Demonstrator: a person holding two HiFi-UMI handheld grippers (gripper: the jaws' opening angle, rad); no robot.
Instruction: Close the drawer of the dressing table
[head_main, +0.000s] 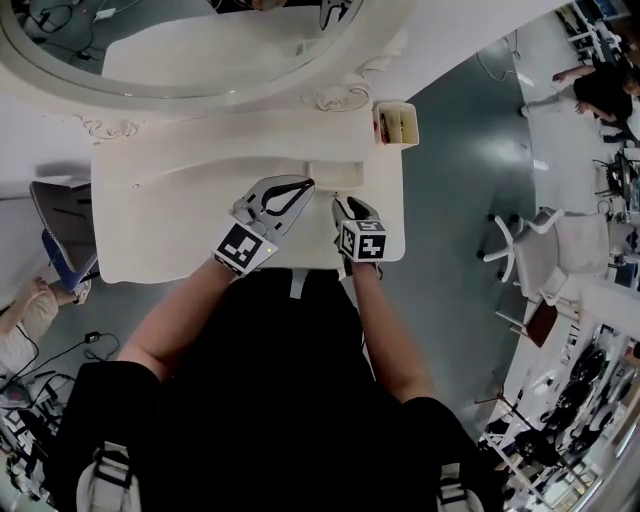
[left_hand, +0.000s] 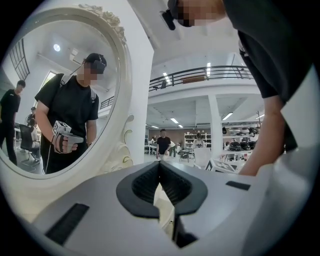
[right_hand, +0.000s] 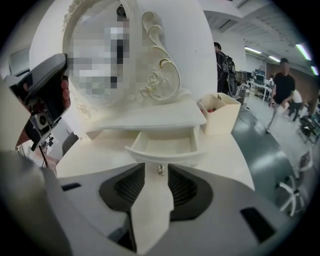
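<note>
The right tongs (right_hand: 157, 168) stood open and gripped nothing. The drawer's small metal knob (right_hand: 160, 170) lay just in the gap between their tips, with neither pad pressing on it. They pointed downward at the drawer (right_hand: 162, 145), which was pulled out, its pale inside bare. It jutted from the low raised shelf along the back of the bench (head_main: 150, 240), somewhat right of the middle, with its curved front toward the front edge.

The left tongs (left_hand: 160, 164) were closed tip to tip on nothing. They were held level above the bench to the left of the drawer, looking along it, and took no part in the work.

Behind the drawer rose the carved oval mirror (head_main: 200, 60), and a small open cream box (right_hand: 220, 112) stood at the back right corner of the bench. Beyond lay a grey floor with chairs and other people well apart.

By my judgement the step in hand was the approach: the drawer had not been closed, and the right tongs were lined up on its front. The next move would call for either nipping the knob or setting the tips against the front, then pushing straight toward the back edge. The push should stay square so the drawer slides home without skewing or jamming, until its front sits flush with the shelf.
</note>
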